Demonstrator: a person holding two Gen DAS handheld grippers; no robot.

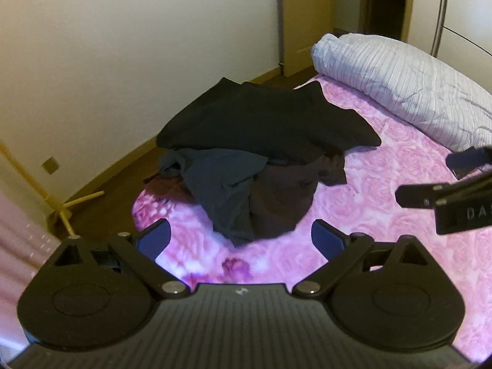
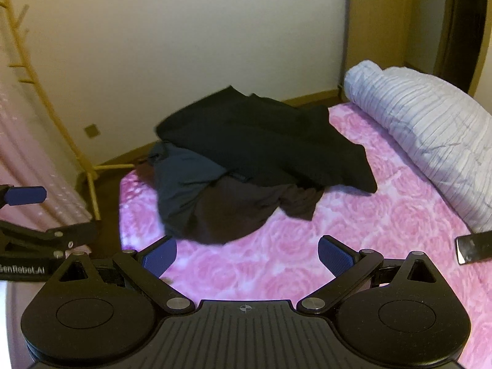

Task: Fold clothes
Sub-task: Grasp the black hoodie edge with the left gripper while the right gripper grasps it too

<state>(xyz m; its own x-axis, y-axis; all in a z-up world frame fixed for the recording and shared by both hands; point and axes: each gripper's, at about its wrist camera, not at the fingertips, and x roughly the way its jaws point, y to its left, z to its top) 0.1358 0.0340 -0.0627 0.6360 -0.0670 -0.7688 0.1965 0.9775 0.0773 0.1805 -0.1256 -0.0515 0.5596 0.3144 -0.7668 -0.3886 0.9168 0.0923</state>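
Left gripper [image 1: 241, 240]: held above the pink bed sheet, blue pads wide apart, nothing between them; also seen at the left edge of the right wrist view.
Right gripper [image 2: 247, 256]: held above the sheet too, pads spread apart and empty; its tip enters the left wrist view from the right edge.
Pile of clothes [image 1: 261, 160]: lying unfolded on the bed, ahead of both grippers, near the bed edge on the wall side; touched by neither gripper.
Black garment [image 1: 270, 120]: on top of the pile, spread loosely over the others, one corner reaching toward the blanket side.
Dark blue-grey garment [image 1: 221, 190]: under the black one, crumpled, on the left part of the pile.
Dark brown garment [image 1: 283, 200]: under the black one too, on the right part, just beside the blue-grey one and touching it.
Bed sheet [image 1: 384, 230]: pink with a rose pattern, covering the bed under the pile.
Rolled blanket [image 1: 399, 83]: light, striped, lying along the far right side of the bed, apart from the pile.
Yellow wooden stand [image 2: 61, 129]: on the floor at the left, beside a pink curtain [image 2: 27, 169].
Wall [image 1: 123, 61]: plain and pale, behind the bed, with a small socket low down.
Black flat object [image 2: 473, 249]: at the right edge on the sheet, not possible to tell what.
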